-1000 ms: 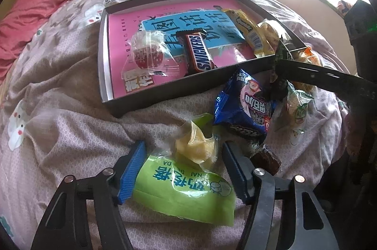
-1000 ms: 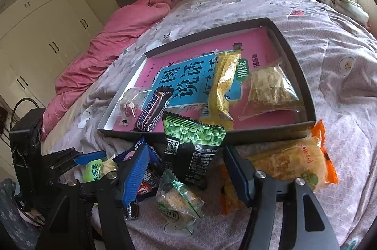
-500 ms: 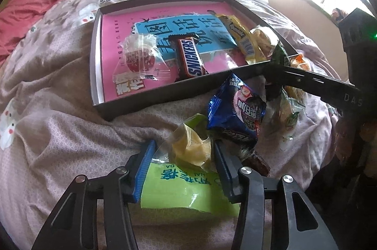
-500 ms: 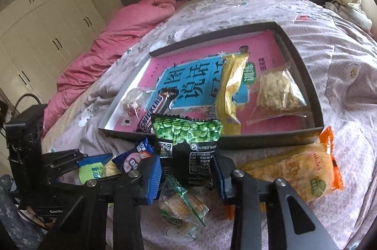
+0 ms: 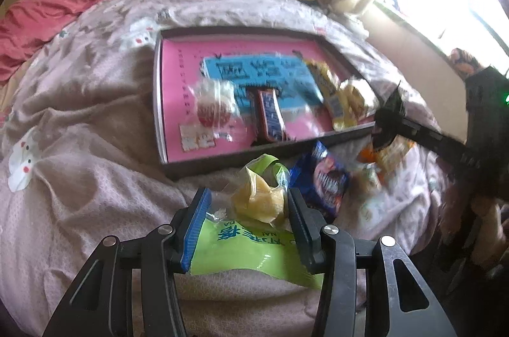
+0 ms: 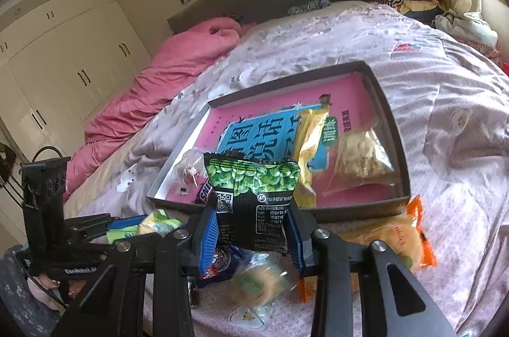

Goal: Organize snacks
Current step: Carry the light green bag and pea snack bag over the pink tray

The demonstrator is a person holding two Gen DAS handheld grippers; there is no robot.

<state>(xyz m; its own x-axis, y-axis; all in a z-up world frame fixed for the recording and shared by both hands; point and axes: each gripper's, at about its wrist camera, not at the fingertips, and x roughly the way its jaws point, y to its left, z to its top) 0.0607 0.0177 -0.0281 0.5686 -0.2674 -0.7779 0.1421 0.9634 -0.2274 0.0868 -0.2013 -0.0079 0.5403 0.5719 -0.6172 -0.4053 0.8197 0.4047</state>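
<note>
Clamping a lime-green plastic snack packet with a clear window of yellow pieces, the left gripper has its jaws closed partway, both blue-edged pads pressing the packet's sides above the pale lilac bedspread. In the other view, the right gripper has its jaws narrowed likewise onto a black packet printed with green peas, which stands upright between them.

Just beyond the left jaws a dark blue crinkled snack bag lies on the bedspread, touching the green packet's right side. Below the right jaws sits a small clear wrapper with a pale round biscuit, and to its right an orange-edged bag of yellowish snacks lies against the tray's near wall.

Farther off rests a shallow grey rectangular tray lined with a pink and blue printed sheet. Inside lie a brown chocolate bar, a clear wrapper with a red sweet, a long yellow packet and a clear bag of beige pieces.

Behind, a pink quilt is heaped near the grey headboard.
</note>
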